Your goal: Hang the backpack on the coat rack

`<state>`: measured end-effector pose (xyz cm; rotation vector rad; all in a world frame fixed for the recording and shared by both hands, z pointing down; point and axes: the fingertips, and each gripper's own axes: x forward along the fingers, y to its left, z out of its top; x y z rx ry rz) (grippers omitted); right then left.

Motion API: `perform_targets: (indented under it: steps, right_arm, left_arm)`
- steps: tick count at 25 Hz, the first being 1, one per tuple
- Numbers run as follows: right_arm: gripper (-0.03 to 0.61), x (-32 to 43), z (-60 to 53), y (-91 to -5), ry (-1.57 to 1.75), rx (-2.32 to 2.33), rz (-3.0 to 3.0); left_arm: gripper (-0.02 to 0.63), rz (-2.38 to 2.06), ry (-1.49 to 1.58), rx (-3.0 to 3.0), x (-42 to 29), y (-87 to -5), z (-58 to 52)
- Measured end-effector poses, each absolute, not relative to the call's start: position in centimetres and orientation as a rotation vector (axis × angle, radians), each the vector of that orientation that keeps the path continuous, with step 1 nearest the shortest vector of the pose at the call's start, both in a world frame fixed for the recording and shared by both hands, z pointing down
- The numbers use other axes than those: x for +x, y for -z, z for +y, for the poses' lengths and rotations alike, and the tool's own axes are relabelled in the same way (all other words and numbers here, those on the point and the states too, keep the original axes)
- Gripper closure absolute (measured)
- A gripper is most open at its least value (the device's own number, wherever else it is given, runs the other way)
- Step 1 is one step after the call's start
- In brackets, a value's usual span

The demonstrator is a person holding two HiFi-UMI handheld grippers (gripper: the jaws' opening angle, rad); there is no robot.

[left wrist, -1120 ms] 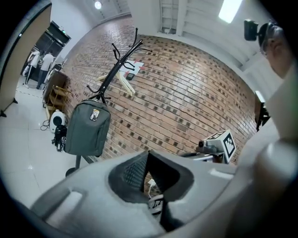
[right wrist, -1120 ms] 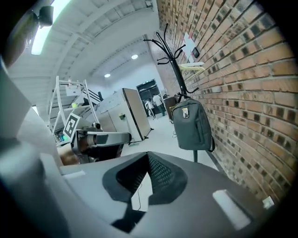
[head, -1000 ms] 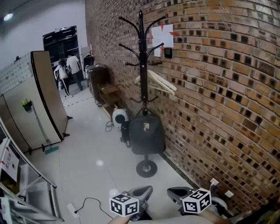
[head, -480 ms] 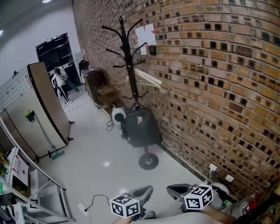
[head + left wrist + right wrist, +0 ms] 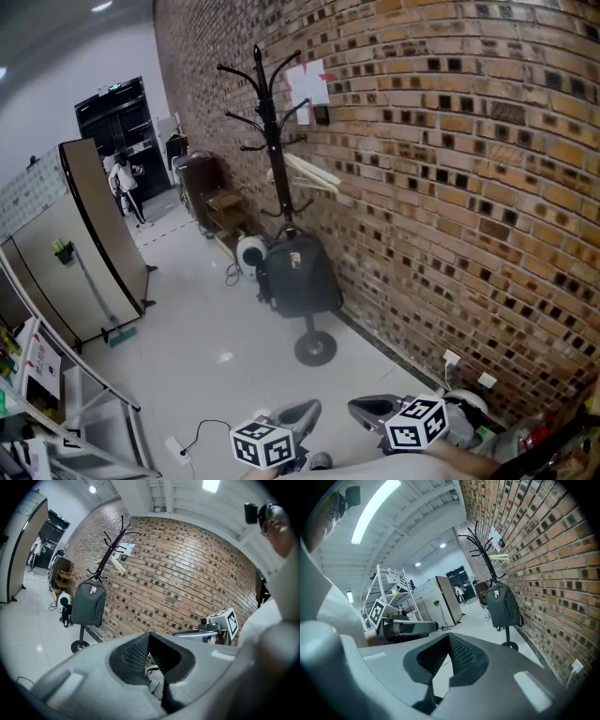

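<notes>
Grey left hand-held gripper point(image 5: 305, 411), matching right hand-held gripper point(image 5: 367, 409), black ribbed pads point(image 5: 133, 653), white square-marker cubes point(image 5: 265, 442)

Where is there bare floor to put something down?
The floor between the coat rack's base and the tall folding panel is bare. It is crowded along the brick wall behind the backpack: a round white machine, cables and brown furniture.
</notes>
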<state>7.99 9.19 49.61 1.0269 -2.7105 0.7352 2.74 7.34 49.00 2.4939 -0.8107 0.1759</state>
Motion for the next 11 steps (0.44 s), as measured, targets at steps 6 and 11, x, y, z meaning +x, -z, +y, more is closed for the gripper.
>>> perform_targets:
  steps: [6,11]
  right_arm:
    - [0.578,7.3,10.0,-50.8,-0.783,0.993,-2.697]
    - [0.578,7.4,10.3,-50.8,-0.781,0.995,-2.697]
  left_arm:
    - [0.612,-0.803,-0.183,2.467,2.6,-50.0,8.0]
    - [0.612,-0.796,-0.184,2.483,2.9,-49.7,8.1]
